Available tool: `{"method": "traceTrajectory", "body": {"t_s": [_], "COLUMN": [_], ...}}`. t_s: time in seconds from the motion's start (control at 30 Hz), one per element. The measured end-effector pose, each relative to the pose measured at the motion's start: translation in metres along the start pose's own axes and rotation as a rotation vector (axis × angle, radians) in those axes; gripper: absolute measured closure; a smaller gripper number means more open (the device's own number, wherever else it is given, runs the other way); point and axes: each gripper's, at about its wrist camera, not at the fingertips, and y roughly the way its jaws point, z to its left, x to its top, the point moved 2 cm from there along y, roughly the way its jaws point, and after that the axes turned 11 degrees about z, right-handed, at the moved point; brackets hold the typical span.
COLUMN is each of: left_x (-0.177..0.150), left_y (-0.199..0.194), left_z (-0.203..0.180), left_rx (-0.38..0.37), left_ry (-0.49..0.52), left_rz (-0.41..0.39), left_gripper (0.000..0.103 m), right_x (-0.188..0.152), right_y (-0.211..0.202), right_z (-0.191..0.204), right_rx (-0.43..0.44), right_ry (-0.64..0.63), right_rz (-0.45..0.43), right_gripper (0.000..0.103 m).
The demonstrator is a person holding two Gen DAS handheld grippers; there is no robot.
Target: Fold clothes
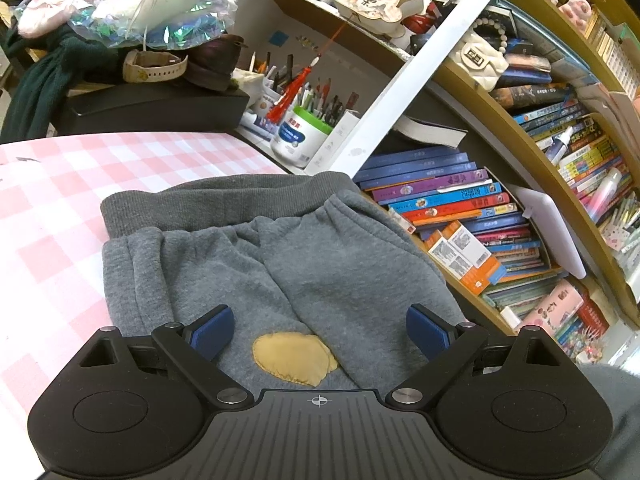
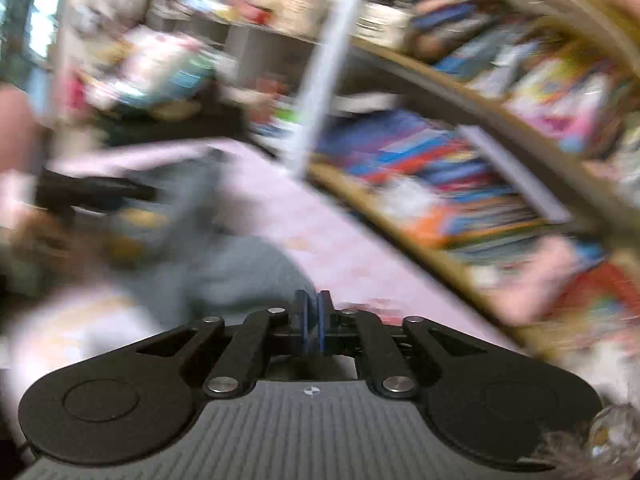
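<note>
1. The grey sweatpants (image 1: 280, 256) lie flat on the pink-and-white checked tablecloth (image 1: 52, 208), with the darker ribbed waistband (image 1: 224, 200) at the far end and soft gathers just below it.
2. A mustard-yellow oval patch (image 1: 294, 358) sits on the fleece at the near end, between the blue pads (image 1: 212, 334) of the left gripper (image 1: 318, 336).
3. The left gripper hovers over the cloth with its jaws spread wide, and nothing is between them.
4. The right gripper (image 2: 313, 322) has its two blue pads pressed together; whether any cloth is pinched there, I cannot tell (that view is heavily blurred).
5. In the right wrist view the grey garment (image 2: 224, 264) spreads to the left and beyond the claw, on the pink surface.
6. The right edge of the pants lies close to the wooden bookshelf (image 1: 472, 280), which is packed with stacked books (image 1: 440, 200).
7. On the left, bare checked cloth runs out from the pants' left edge.
8. Past the waistband, a white tub of pens (image 1: 300, 136) stands at the far table edge.
</note>
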Motion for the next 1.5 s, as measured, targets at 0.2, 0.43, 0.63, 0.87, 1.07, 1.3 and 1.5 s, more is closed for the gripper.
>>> {"method": "traceTrajectory", "body": {"t_s": [0.2, 0.43, 0.63, 0.87, 1.07, 1.3, 1.5], "left_x": [0.000, -0.001, -0.001, -0.002, -0.002, -0.002, -0.002], "left_y": [0.000, 0.001, 0.001, 0.001, 0.001, 0.001, 0.002], "left_z": [0.000, 0.000, -0.001, 0.001, 0.001, 0.001, 0.002], "left_rx": [-0.001, 0.000, 0.000, -0.005, -0.007, -0.006, -0.006], "left_ry": [0.000, 0.002, 0.001, -0.003, -0.002, 0.000, 0.002], "left_rz": [0.003, 0.004, 0.004, 0.001, 0.001, 0.003, 0.004], "left_gripper": [0.008, 0.008, 0.008, 0.008, 0.008, 0.008, 0.008], "right_x": [-0.024, -0.029, -0.041, -0.025, -0.078, -0.127, -0.129], "right_y": [0.062, 0.031, 0.050, 0.043, 0.018, 0.034, 0.031], "right_z": [-0.044, 0.007, 0.078, 0.013, -0.075, -0.059, -0.051], "right_rx": [-0.087, 0.107, 0.144, 0.081, -0.001, 0.173, 0.248], "right_ry": [0.123, -0.079, -0.311, 0.047, 0.552, 0.700, 0.800], "right_rz": [0.149, 0.053, 0.153, 0.104, 0.133, 0.205, 0.111], "right_gripper": [0.088, 0.034, 0.046, 0.097, 0.096, 0.086, 0.064]}}
